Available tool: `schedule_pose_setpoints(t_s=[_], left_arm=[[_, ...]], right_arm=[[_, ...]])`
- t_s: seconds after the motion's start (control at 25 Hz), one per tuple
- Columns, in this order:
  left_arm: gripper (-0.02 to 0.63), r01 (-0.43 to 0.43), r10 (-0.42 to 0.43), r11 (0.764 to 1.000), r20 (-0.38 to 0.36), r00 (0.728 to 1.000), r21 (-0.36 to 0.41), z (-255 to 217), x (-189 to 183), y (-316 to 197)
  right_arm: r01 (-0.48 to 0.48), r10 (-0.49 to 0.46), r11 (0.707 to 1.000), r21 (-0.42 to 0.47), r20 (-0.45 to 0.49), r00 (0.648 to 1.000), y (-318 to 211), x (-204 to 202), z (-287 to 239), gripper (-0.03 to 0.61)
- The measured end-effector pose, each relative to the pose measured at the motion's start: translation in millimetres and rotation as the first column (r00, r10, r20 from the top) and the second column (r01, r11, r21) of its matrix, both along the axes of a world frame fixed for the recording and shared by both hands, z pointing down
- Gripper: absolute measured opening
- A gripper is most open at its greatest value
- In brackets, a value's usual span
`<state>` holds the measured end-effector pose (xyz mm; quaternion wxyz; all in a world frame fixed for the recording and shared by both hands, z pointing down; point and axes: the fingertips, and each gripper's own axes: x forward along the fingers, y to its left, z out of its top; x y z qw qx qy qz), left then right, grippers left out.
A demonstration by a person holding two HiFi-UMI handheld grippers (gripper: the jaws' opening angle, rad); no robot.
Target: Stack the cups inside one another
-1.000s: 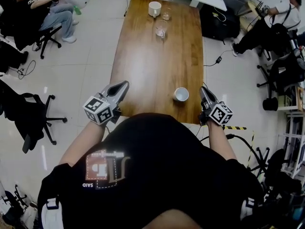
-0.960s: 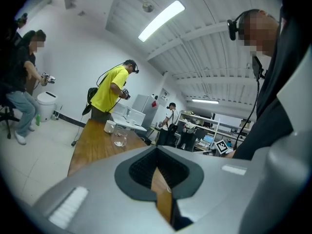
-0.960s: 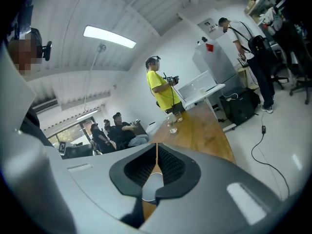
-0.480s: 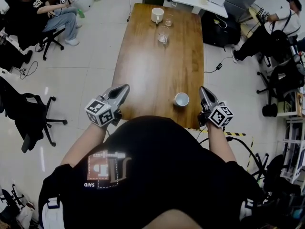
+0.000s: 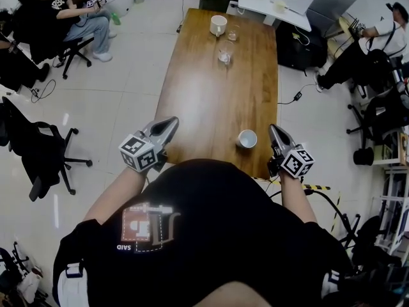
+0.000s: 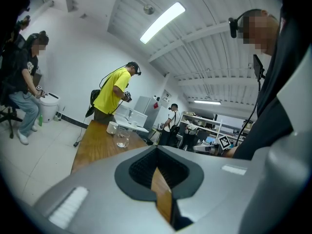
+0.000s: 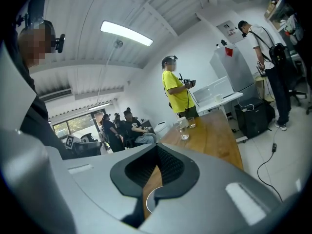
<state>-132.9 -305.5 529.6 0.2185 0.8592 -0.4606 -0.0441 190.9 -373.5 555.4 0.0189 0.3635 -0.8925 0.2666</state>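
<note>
Left gripper (image 5: 170, 123) and right gripper (image 5: 274, 130) hover at the bench's (image 5: 211, 101) near end, fingers closed on nothing. The white cup (image 5: 246, 139) stands unstacked just left of the right fingers, probably handy for grasping.

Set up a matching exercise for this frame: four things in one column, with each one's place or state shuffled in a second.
Things
1. white ceramic mug with a handle
2. white round cup
3. larger clear glass tumbler
4. right gripper

Place or state
A. near edge of the brown wooden table, beside the right gripper
B. jaws shut, nothing held
C. farthest from the person, next to a small clear glass
D. standing alone, just this side of the far pair

Pairs: 1-C, 2-A, 3-D, 4-B
</note>
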Motion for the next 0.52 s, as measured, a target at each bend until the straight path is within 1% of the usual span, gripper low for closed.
schedule_pose_setpoints(t_s=[0.24, 0.52], left_arm=[[0.002, 0.002, -0.002, 1.000, -0.001, 1.000, 0.005, -1.1, -3.0, 1.3], [0.002, 0.014, -0.014, 1.000, 0.002, 1.000, 0.012, -1.8, -6.6, 1.3]], right_arm=[[0.026, -0.026, 1.000, 0.009, -0.002, 1.000, -0.1, -10.2, -1.3, 0.012], [0.043, -0.043, 0.999, 0.018, -0.007, 0.999, -3.9, -11.3, -1.8, 0.012]])
